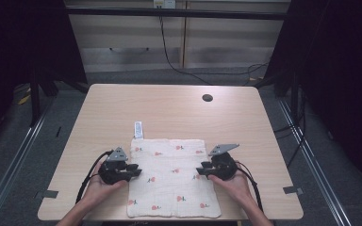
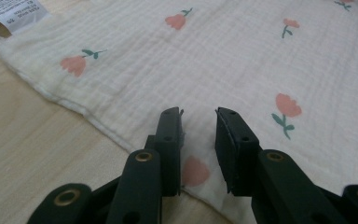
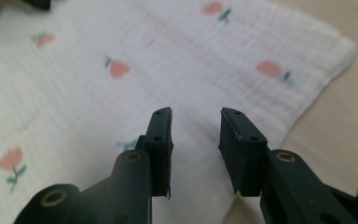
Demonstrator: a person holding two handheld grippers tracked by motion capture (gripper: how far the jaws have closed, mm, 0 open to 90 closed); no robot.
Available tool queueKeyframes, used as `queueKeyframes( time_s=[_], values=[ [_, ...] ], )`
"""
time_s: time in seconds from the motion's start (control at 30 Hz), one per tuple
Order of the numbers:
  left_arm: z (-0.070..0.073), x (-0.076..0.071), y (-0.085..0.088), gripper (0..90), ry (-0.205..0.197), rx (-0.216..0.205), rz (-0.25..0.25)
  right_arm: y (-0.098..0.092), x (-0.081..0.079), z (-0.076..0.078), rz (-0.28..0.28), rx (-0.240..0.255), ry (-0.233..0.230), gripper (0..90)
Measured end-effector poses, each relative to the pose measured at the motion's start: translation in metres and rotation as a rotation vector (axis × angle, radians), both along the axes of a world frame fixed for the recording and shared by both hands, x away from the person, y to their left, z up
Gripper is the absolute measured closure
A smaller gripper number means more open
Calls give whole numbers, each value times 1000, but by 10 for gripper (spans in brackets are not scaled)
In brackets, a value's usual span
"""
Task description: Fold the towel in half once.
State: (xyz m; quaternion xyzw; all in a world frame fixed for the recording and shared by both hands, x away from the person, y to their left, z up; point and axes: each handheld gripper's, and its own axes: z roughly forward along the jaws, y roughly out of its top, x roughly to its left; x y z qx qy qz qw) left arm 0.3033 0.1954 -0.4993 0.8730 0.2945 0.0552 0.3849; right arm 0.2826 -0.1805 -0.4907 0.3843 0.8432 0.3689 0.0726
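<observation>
We have the white muslin cloth with pink flower print (image 1: 172,181) lying flat at the near middle of the pale wooden table (image 1: 169,106), its label at the far left corner. Our left gripper (image 1: 137,170) and right gripper (image 1: 199,171) sit over its opposite side edges, jaws parted with nothing pinched. We judge this the approach before a fold; next each must close on its edge.
</observation>
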Motion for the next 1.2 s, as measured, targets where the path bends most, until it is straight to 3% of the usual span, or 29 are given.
queueKeyframes(
  time_s=[0.07,0.13,0.23,0.33,0.37,0.4,0.6,0.93,0.97,1.2],
  values=[
    [0,1,1,709,7,-6,0,-6,9,5,-23,47,-10,647],
    [-1,1,1,709,6,-13,-3,-8,15,7,-38,47,-22,651],
    [-1,1,1,708,-4,-9,-7,-14,40,11,-79,36,-50,660],
    [-1,1,1,708,-1,-6,-9,-16,60,8,-102,41,-51,662],
    [-1,2,2,708,1,-14,-11,-16,60,8,-102,41,-51,662],
    [-2,2,2,709,2,-21,-10,-17,73,5,-114,44,-52,663],
    [-2,2,2,708,0,-22,-7,-11,96,-5,-124,41,-46,659],
    [-2,2,2,708,0,-22,-11,-10,103,-17,-145,25,-55,644],
    [-2,2,2,705,0,-19,-9,-9,103,-16,-151,9,-60,654],
    [-1,2,2,696,6,-21,-11,-11,100,-16,-150,17,-48,836]
  ],
)
